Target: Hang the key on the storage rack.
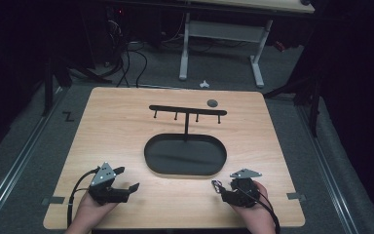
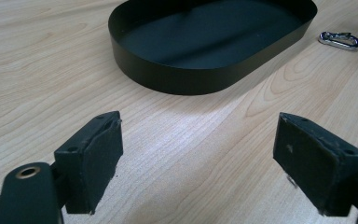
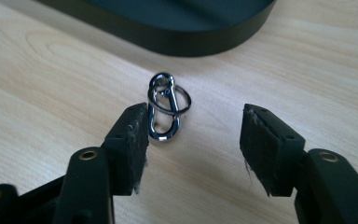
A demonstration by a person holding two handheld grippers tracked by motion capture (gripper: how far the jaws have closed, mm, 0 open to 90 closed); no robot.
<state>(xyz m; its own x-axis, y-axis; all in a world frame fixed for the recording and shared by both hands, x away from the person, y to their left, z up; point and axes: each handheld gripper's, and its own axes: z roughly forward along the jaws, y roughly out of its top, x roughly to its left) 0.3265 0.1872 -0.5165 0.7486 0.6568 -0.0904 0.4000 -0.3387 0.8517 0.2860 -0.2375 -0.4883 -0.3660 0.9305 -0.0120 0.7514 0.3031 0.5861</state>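
Hands low at the near edge of the pale woodgrain surface [image 1: 117,122]: your left gripper [image 2: 198,156] spreads its fingers wide over bare wood; your right gripper [image 3: 193,140], fingers also wide, frames a shiny metal snap hook [image 3: 167,106] lying just before the matte black oval tray [image 1: 185,155].
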